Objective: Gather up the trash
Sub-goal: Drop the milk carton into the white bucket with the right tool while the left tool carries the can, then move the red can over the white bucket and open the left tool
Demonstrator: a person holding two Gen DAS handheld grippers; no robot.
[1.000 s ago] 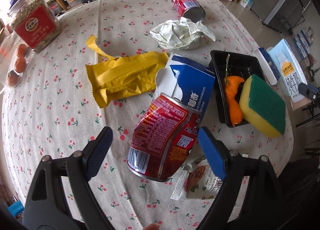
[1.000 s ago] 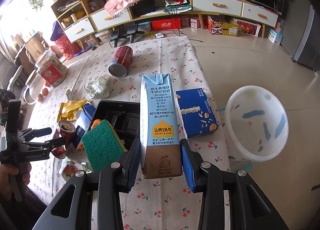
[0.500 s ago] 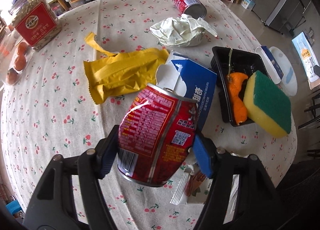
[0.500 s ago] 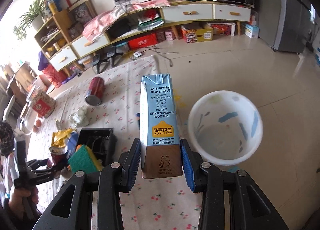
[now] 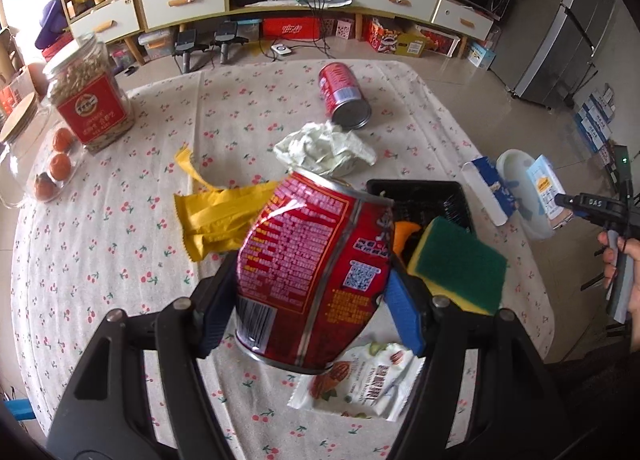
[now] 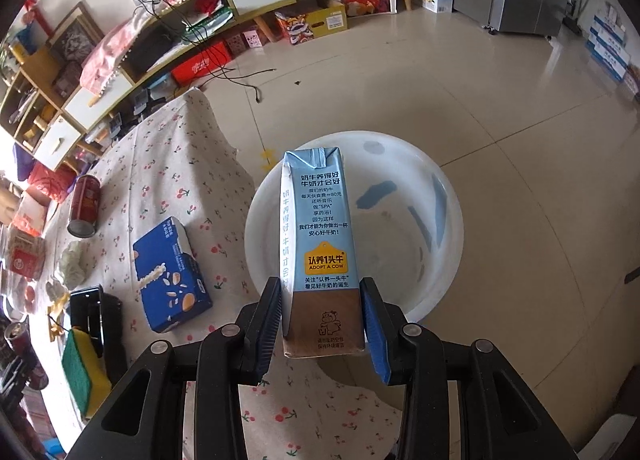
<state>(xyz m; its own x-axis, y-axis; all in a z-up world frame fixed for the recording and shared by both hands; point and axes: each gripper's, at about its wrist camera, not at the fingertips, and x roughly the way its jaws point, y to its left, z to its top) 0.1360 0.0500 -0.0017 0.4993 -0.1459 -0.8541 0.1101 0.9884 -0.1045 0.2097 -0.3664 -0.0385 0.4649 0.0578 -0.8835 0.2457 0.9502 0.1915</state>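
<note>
My left gripper [image 5: 308, 300] is shut on a dented red can [image 5: 312, 272] and holds it above the cherry-print table [image 5: 120, 220]. My right gripper [image 6: 320, 320] is shut on a light-blue milk carton [image 6: 318, 244], held upright over the white plastic bin [image 6: 400, 244] on the floor beside the table. That carton and bin also show far right in the left wrist view [image 5: 520, 192]. On the table lie a yellow wrapper [image 5: 216, 220], crumpled paper [image 5: 324, 148], a second red can [image 5: 344, 96] and a snack packet [image 5: 360, 384].
A black tray [image 5: 416, 200] with orange peel and a green-yellow sponge [image 5: 460, 264] sits at the table's right. A blue box [image 6: 172, 272] lies near the table edge. A jar [image 5: 90, 104] and tomatoes [image 5: 60, 164] stand far left.
My left gripper closed on the red can and lifted it. My right gripper carried the milk carton from over the table to above the white bin.
</note>
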